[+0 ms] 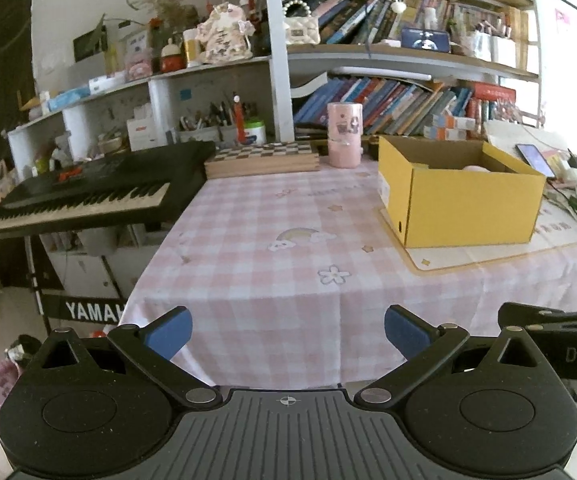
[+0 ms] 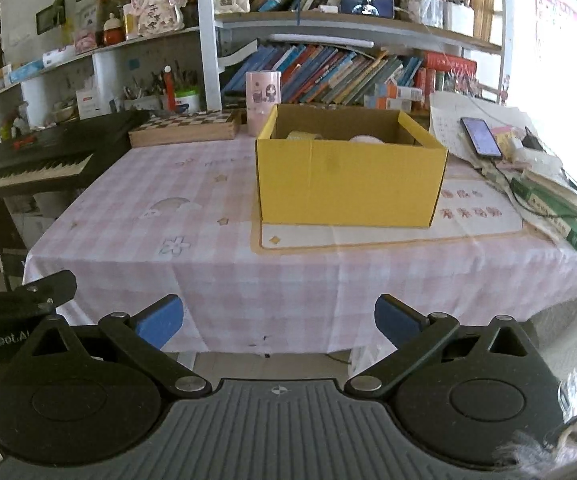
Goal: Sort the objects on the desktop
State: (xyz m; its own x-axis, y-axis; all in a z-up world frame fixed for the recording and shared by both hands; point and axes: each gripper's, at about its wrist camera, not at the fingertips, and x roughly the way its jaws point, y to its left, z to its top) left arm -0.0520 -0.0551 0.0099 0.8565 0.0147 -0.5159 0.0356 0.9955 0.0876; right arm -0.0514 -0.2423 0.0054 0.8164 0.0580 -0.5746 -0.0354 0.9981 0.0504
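Both tools are spread wide and grasp nothing: the left tool (image 1: 288, 334) and the right tool (image 2: 279, 322) hang off the near edge of the tabletop (image 2: 216, 264), their blue pads clear of the pink checked cloth. A yellow box (image 2: 348, 178) stands open on a pale mat (image 2: 392, 232) toward the right of the tabletop, with a roll of tape (image 2: 303, 135) and a pale pink object (image 2: 365, 139) lying inside it. Behind the box a pink cup (image 2: 263, 94) stands beside a chessboard (image 2: 186, 125), a phone (image 2: 481, 137) leans on papers at the right, and a keyboard (image 1: 88, 192) sits off the tabletop's left side.
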